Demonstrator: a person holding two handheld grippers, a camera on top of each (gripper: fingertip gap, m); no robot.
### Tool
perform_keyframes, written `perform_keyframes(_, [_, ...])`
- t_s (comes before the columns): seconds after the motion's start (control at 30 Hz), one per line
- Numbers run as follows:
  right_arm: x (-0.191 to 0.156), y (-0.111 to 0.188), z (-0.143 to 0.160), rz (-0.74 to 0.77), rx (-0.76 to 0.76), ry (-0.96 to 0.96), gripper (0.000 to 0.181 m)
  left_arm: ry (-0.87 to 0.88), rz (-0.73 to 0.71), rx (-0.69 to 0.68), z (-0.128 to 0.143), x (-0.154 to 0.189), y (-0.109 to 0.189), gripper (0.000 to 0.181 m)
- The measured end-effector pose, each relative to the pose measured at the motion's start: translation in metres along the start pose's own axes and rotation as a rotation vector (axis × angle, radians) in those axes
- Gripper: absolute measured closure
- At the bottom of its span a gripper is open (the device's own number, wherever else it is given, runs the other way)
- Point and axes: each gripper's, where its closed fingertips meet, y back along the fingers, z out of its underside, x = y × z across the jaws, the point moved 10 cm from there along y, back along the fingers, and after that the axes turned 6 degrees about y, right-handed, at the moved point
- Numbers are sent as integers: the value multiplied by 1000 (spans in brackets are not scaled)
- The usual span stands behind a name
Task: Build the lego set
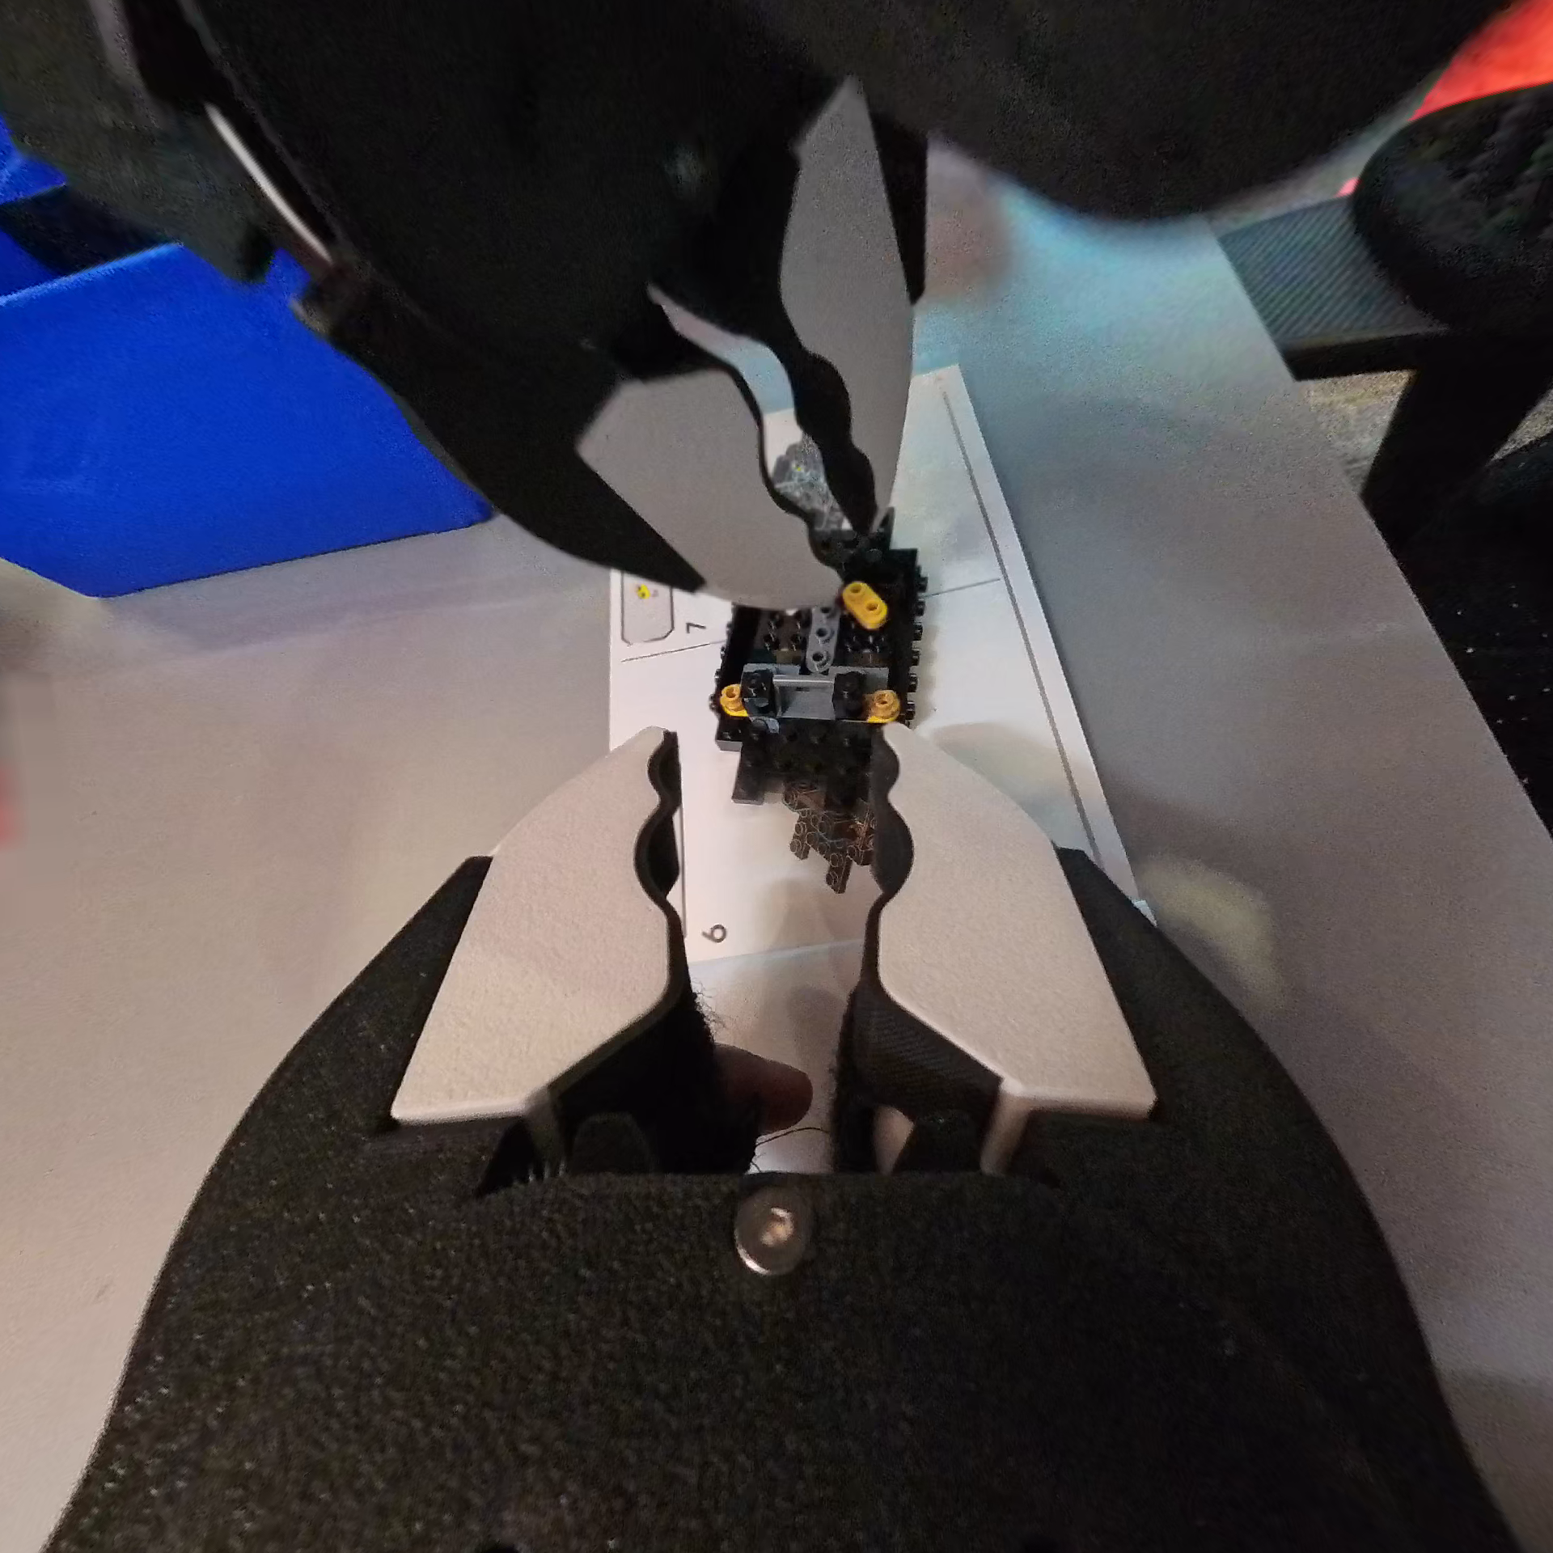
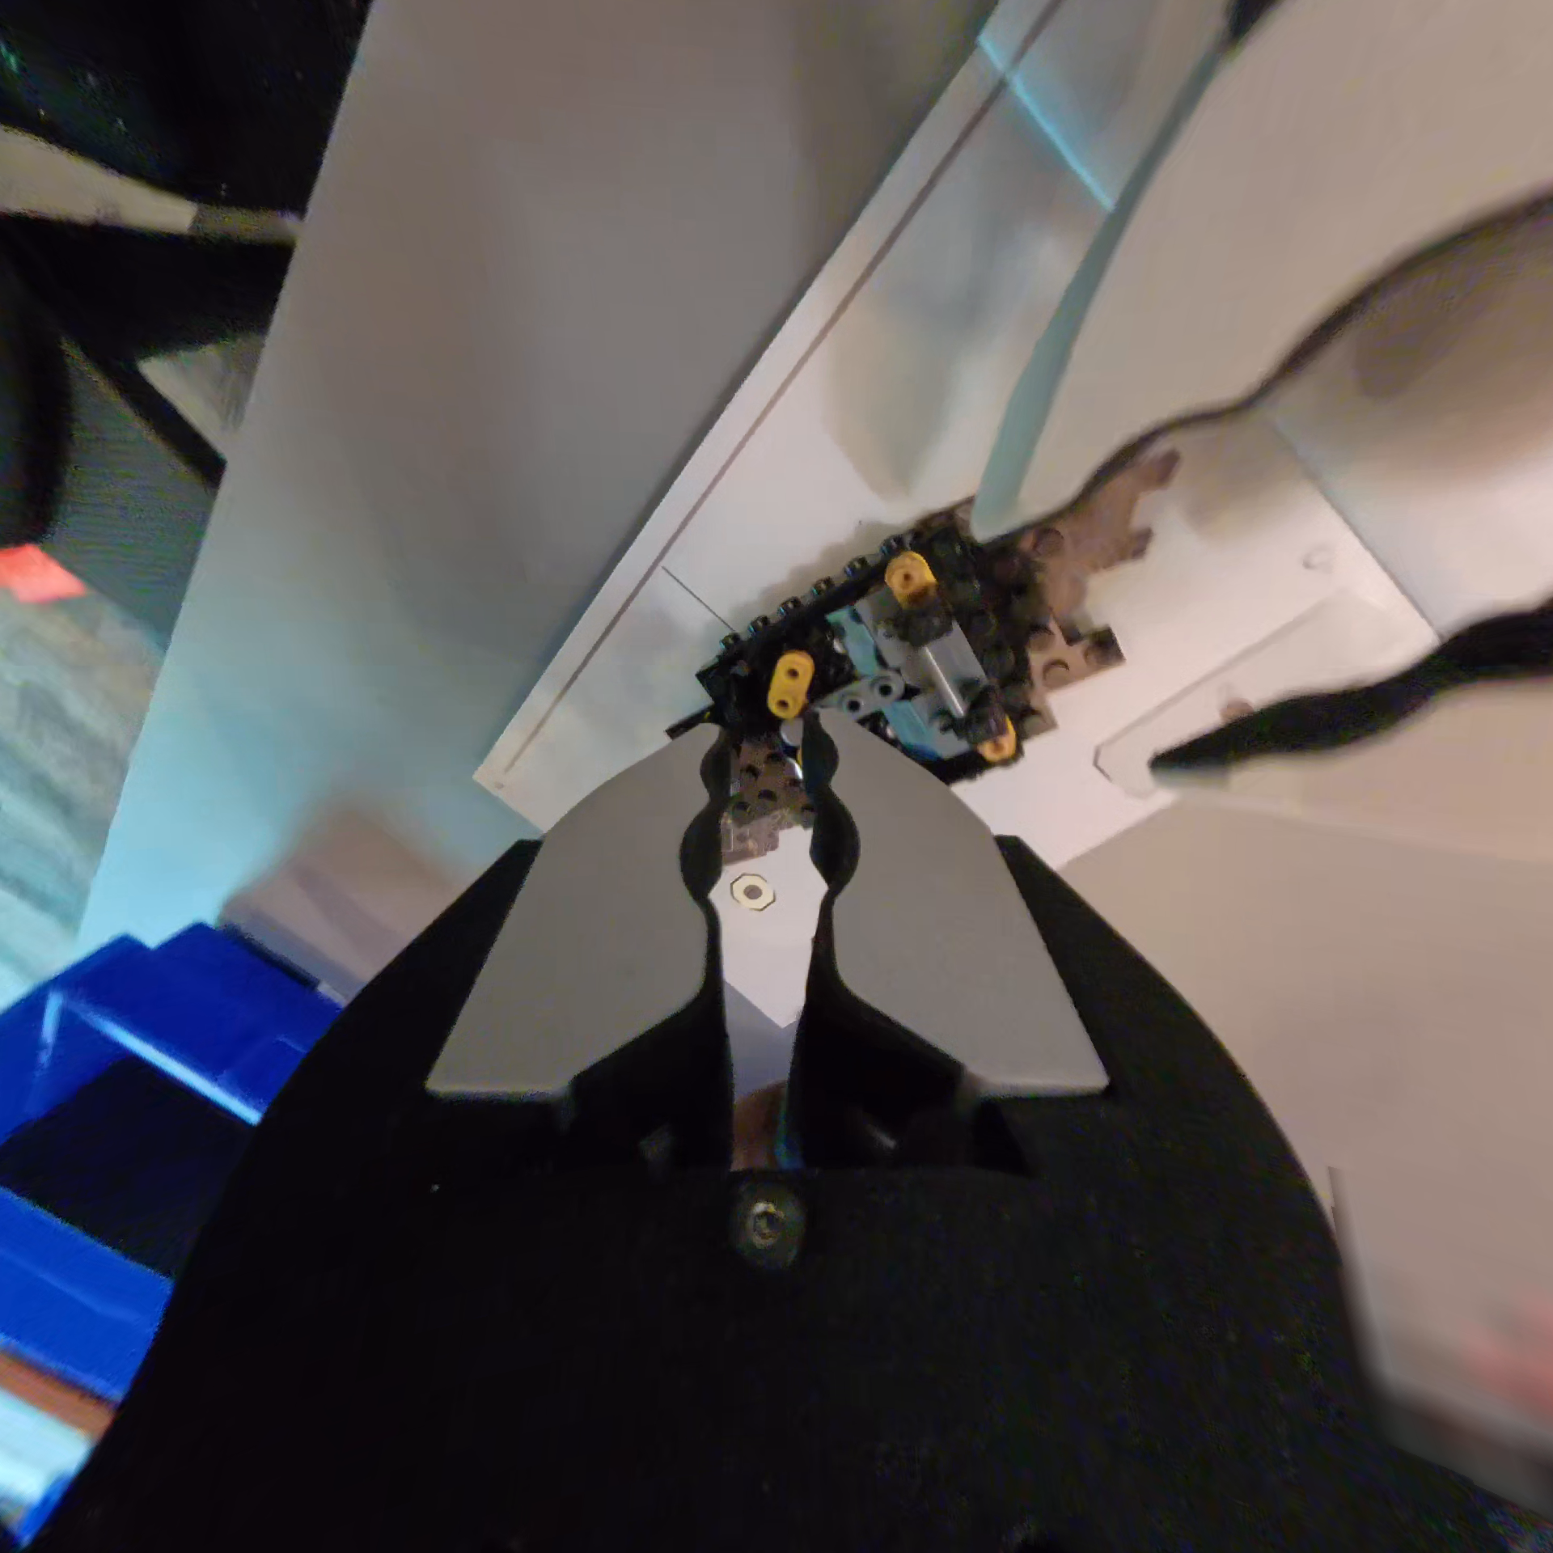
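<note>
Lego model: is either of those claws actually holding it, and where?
The right gripper has its tips at the end of the lego model by a yellow piece; whether it pinches is unclear. The left gripper is open, straddling the other end.

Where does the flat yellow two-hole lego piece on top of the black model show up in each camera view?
Left wrist view: the yellow two-hole piece sits just above centre, at the model's far end, under the tips of the right tongs.
Right wrist view: it sits near centre, just above this view's own tong tips.
Shared landmark: the grey bar across the black lego model, with a small yellow stud at each end.
</note>
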Motion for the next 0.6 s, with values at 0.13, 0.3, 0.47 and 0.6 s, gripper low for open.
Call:
perform_keyframes(0.13, [-20,17,16,189,200,-226,161,-1,18,27,-3,3,1,143])
perform_keyframes(0.3, [-65,15,31,534,529,-683,124,-28,44,28,-16,13,-4,172])
perform_keyframes(0.47, [-94,-27,25,660,638,-960,111,-91,62,-77,-32,17,-17,180])
perform_keyframes(0.6, [-91,-49,25,687,643,-1001,112,-137,151,-190,-41,13,-31,181])
